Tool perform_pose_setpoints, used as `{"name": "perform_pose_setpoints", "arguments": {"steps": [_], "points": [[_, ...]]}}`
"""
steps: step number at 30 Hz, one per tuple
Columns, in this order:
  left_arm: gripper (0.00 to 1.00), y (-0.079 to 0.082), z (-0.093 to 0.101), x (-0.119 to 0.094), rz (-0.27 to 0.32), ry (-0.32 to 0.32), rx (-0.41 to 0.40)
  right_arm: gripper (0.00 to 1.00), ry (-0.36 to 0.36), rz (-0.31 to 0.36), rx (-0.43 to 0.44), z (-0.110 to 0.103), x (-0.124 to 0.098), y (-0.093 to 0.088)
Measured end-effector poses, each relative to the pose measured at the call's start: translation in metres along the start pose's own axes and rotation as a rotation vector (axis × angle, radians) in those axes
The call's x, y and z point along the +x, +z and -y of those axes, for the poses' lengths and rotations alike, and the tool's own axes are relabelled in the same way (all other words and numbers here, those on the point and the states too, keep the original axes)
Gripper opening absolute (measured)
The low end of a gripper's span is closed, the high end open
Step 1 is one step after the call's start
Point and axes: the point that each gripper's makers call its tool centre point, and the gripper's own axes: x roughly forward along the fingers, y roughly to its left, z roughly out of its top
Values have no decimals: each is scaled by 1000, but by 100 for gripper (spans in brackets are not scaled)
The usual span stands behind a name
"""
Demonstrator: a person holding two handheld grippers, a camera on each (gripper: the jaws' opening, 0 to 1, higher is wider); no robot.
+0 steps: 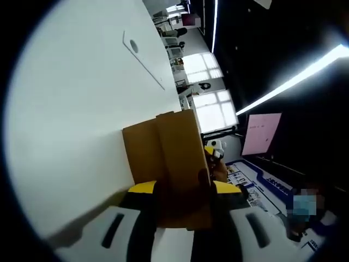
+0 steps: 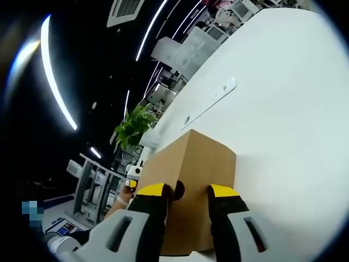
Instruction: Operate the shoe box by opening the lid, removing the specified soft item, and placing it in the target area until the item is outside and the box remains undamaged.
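The brown cardboard shoe box [image 1: 174, 158] stands on the white table [image 1: 76, 109]. One of its panels runs down between my left gripper's [image 1: 184, 191] yellow-tipped jaws, which are shut on it. In the right gripper view the shoe box [image 2: 196, 158] shows an end face with a round finger hole [image 2: 178, 189]. My right gripper [image 2: 188, 192] is shut on that end, one jaw on each side of the hole. The other gripper [image 2: 131, 185] and a hand [image 2: 121, 201] peek out past the box's far end. The box's inside is hidden.
The white table [image 2: 283, 109] has a long cable slot [image 2: 212, 101] and a round grommet [image 1: 133, 47]. A green plant [image 2: 133, 126], desks and shelving stand beyond its far edge. A pink sheet [image 1: 262, 132] and bright windows [image 1: 210, 103] are behind the box.
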Motion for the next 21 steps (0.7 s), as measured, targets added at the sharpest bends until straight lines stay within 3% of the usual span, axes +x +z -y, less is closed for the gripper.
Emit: {"name": "perform_pose_setpoints", "arguments": {"steps": [8,12,16,21], "points": [[36,3,0,-4,7,-1,16,29,1,1,1,0,0,0],[38,12,10,-16,51,-26,103,29,1,0,-1,0,0,0],[49,21,9,-33,109,27,156,29,0,2,0,0,0,0],[51,20,25,-48,123,62,310,29,-2,2,-3,5,-3,8]]}}
